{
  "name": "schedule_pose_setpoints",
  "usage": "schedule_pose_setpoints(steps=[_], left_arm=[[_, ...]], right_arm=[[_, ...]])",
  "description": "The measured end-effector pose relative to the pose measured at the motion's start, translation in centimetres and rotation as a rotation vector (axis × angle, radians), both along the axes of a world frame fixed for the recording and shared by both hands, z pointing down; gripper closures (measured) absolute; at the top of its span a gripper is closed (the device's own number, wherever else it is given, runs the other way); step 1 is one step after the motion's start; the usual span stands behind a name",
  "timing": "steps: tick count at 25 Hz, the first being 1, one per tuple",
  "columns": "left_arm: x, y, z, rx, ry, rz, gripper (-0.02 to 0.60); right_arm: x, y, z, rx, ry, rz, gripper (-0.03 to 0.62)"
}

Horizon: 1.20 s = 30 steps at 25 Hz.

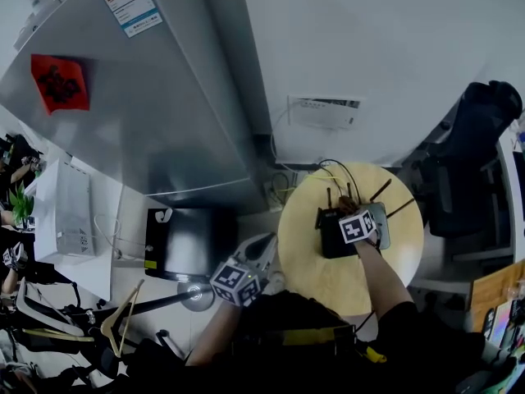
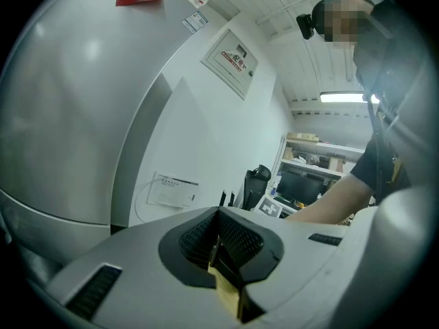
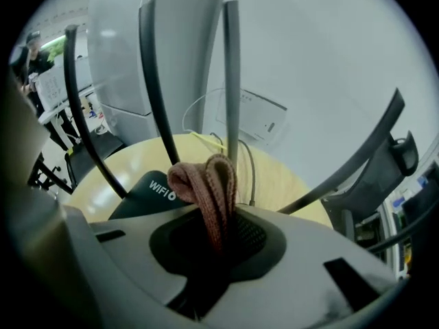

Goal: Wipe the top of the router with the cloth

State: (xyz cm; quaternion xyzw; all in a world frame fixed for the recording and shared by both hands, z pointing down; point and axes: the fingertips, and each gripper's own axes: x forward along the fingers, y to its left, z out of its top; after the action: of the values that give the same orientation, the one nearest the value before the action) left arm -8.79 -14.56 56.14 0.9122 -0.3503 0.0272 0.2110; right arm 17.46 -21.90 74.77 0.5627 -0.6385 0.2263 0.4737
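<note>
Right hand-held gripper (image 3: pixel 214 233) is pinching the cloth (image 3: pixel 206 187): jaws pressed on a brownish knit fold that sticks out past the tips. Left hand-held gripper (image 2: pixel 223 252) has its jaws pressed together with nothing between them. It's held off the desk (image 1: pixel 328 290), to the near left, well apart from the work.

Router (image 1: pixel 332 240): black, on the round wooden desk, far-centre, antennas (image 3: pixel 231 81) standing along its far edge.

Key relation: the router top lies directly under and just ahead of the right hand-held gripper. In the right gripper view the cloth fold hangs over the black top beside the "WiFi" print. Can't tell if the cloth is touching the surface or just above it.

The router's long axis looks left-right, so strokes should probably run that way, staying near of the antennas. The right hand is the nearer one by far and already over the body; the left plays no part for now.

Step, judged: wipe at or near its start.

Risks: snagging the cloth on an antenna, or shoving the light router across the desk.
</note>
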Motion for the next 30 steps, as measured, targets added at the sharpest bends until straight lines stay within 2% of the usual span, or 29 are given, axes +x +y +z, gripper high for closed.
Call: schedule_pose_setpoints(steps=[3,6,12,16,19,25,27,30], left_arm=[[0.2,0.2,-0.2,0.007,0.002,0.005,0.581],[0.2,0.4,-0.1,0.014,0.007,0.002,0.581],[0.3,1.1,0.0,0.016,0.012,0.000,0.581],[0.3,1.2,-0.4,0.033,0.021,-0.012,0.581],[0.7,1.5,-0.7,0.038,0.023,-0.014,0.581],[2.0,2.0,-1.5,0.059,0.035,0.006,0.581],[2.3,2.3,-1.5,0.063,0.038,0.006,0.583],[2.9,2.7,-1.7,0.056,0.045,0.014,0.583]], right_arm=[[0.0,0.0,0.0,-0.003,-0.074,0.051,0.531],[-1.2,-1.0,-0.3,0.050,-0.158,0.047,0.531],[-2.7,-2.2,-4.1,0.209,-0.194,0.070,0.531],[-2.1,-1.8,-4.3,0.237,-0.210,0.120,0.531],[-3.0,-2.1,-6.6,0.291,-0.228,0.084,0.531],[-2.7,-1.5,-8.3,0.343,-0.279,0.099,0.531],[-3.3,-1.6,-10.1,0.394,-0.293,0.061,0.531],[-4.3,-2.0,-14.8,0.533,-0.303,-0.006,0.531]])
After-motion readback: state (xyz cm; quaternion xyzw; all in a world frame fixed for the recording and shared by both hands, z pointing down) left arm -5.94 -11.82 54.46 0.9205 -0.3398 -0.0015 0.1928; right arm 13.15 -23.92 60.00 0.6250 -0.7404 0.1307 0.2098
